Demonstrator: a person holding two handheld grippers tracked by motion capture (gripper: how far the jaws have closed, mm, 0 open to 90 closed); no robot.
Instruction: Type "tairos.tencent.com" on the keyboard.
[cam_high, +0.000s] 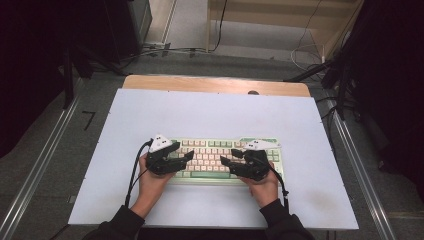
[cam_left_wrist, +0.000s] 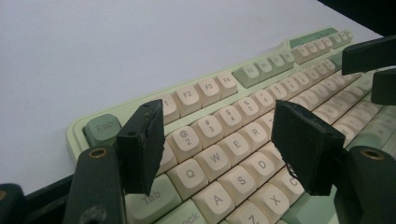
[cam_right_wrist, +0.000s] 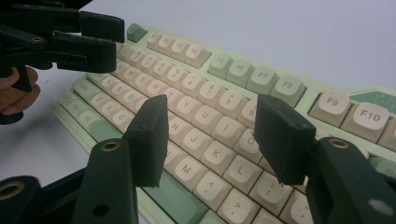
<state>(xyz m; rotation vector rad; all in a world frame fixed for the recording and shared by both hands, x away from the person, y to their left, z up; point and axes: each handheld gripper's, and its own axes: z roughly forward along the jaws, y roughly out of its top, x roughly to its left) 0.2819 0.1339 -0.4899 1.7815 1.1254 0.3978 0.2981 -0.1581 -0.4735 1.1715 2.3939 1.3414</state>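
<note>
The pale green keyboard with cream keycaps (cam_high: 225, 157) lies lower centre of the high view on the white table mat (cam_high: 210, 115). Left gripper (cam_high: 186, 156) hovers over its left end, jaws apart and empty. Right gripper (cam_high: 229, 156) over the right end, jaws likewise spread, gripping nothing.

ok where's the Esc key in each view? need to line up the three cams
High view: too small to make out; it would sit at the keyboard top-left corner, by the left gripper.
Left gripper view: green Esc key, far left.
Right gripper view: green corner key, top left, legend unreadable.
Shared landmark: the green function-key group.
</note>
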